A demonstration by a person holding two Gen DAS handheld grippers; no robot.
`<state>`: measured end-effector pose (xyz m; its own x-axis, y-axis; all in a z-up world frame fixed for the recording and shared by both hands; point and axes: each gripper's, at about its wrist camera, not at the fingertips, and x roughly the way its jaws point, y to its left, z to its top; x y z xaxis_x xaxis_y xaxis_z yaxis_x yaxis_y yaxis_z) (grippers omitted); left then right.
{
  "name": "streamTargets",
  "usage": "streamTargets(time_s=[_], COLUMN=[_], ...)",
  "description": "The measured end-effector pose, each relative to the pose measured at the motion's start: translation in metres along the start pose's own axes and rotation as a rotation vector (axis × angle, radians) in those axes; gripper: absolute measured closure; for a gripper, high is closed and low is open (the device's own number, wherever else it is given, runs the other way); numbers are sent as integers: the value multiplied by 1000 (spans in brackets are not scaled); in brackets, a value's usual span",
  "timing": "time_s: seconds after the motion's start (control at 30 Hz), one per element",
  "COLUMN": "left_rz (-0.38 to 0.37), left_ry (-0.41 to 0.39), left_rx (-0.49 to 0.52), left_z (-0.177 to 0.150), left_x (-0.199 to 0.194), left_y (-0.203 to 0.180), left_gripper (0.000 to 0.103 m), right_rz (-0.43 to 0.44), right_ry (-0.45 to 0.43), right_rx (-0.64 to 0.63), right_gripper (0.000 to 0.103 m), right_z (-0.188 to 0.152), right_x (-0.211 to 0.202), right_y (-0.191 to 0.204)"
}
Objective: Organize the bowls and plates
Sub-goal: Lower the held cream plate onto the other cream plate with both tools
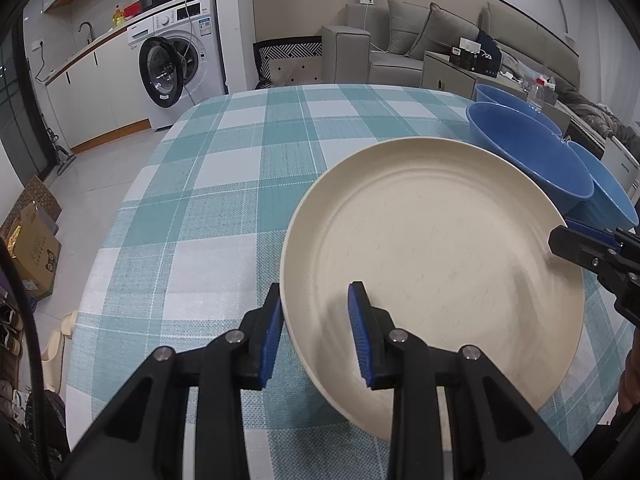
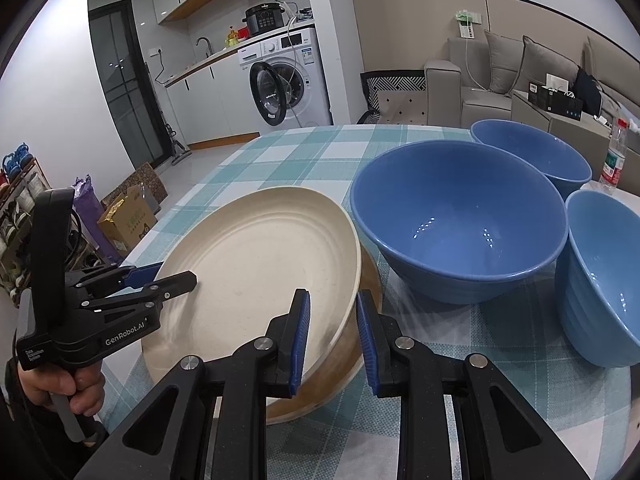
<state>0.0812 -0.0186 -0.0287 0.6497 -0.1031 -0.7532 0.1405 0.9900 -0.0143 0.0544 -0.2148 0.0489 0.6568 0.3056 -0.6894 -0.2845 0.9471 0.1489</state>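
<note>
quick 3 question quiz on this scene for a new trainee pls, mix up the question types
1. Count: how many blue bowls stand on the table?
2. Pick one: which gripper has its fingers on either side of the cream plate rim? A) only the left gripper; B) only the right gripper; C) both.
3. True or false: the cream plate lies level.

Key
1. Three.
2. C. Each has one finger inside the rim and one outside.
3. False. In the right wrist view it is tilted, with its right edge raised above a second plate beneath it.
</note>
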Motion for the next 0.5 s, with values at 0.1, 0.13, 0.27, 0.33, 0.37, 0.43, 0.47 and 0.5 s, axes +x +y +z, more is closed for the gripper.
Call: streamTargets(time_s=[0.1, 0.13, 0.27, 0.33, 0.37, 0.43, 0.47, 0.5], left_rz=[4, 5, 13, 16, 19, 26, 28, 29], left_ry=[6, 6, 5, 6, 6, 2, 0, 0], left_rx=[2, 3, 15, 23, 26, 33, 34, 35], left_z=[0, -1, -1, -2, -2, -2, -3, -2], left_x=[2, 2, 3, 4, 4, 4, 4, 5], left_y=[-1, -1, -4, -6, -7, -7, -8, -8], left_gripper=[73, 73, 73, 73, 73, 73, 73, 73], right_rz=[-7, -8, -23, -34, -42, -50, -55, -60], right_ry=[10, 12, 19, 22, 23, 25, 25, 26], right_rx=[-2, -1, -7, -13, -19, -24, -27, -31], right_gripper=[79, 79, 78, 77, 77, 77, 77, 77], right_z=[-1, -1, -1, -2, -2, -4, -4, -5], right_x=[2, 3, 6, 8, 9, 10, 11, 12], right_y=[-1, -1, -2, -1, 0, 0, 0, 0])
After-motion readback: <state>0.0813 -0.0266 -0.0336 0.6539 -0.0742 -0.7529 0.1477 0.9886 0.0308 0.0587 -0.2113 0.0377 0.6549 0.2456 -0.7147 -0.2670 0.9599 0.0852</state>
